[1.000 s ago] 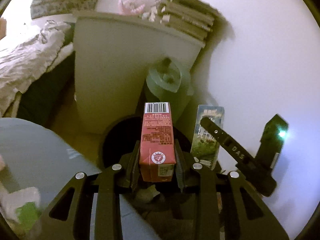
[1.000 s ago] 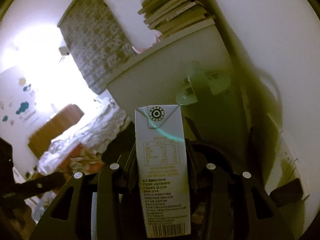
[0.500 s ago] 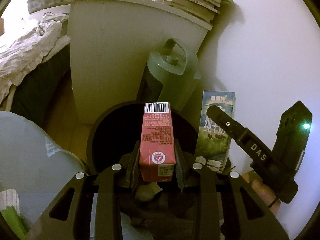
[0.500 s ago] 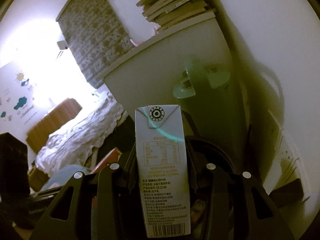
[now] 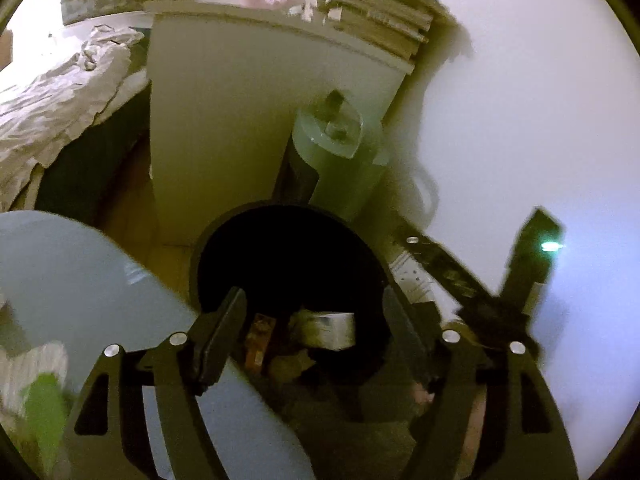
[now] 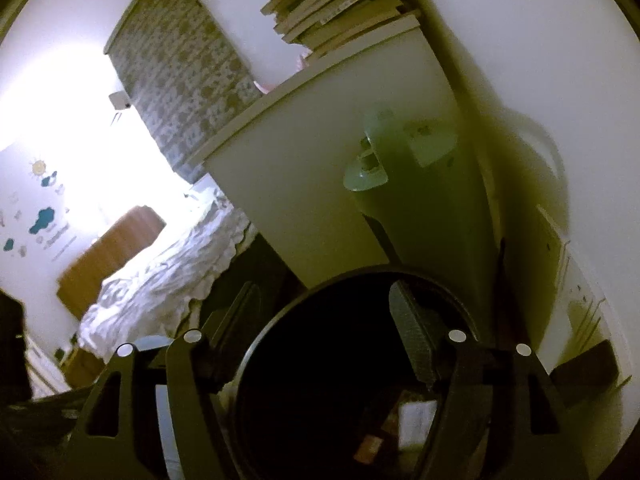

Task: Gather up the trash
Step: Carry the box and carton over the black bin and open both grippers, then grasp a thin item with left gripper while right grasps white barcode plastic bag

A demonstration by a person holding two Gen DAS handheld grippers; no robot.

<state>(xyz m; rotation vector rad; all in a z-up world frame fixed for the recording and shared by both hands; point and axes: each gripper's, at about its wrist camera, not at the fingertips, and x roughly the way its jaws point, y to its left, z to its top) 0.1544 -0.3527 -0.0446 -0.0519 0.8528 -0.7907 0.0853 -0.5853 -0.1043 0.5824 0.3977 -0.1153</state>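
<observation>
Both my grippers, left and right, opening, empty, over black bin; cartons lie inside below.

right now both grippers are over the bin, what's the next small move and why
Probably draw both grippers back from the bin. The left gripper and right gripper have jaws opening with nothing between them, and cartons lie inside the bin, so this drop looks done. Pulling back clears the rim before reaching for more trash.
</observation>
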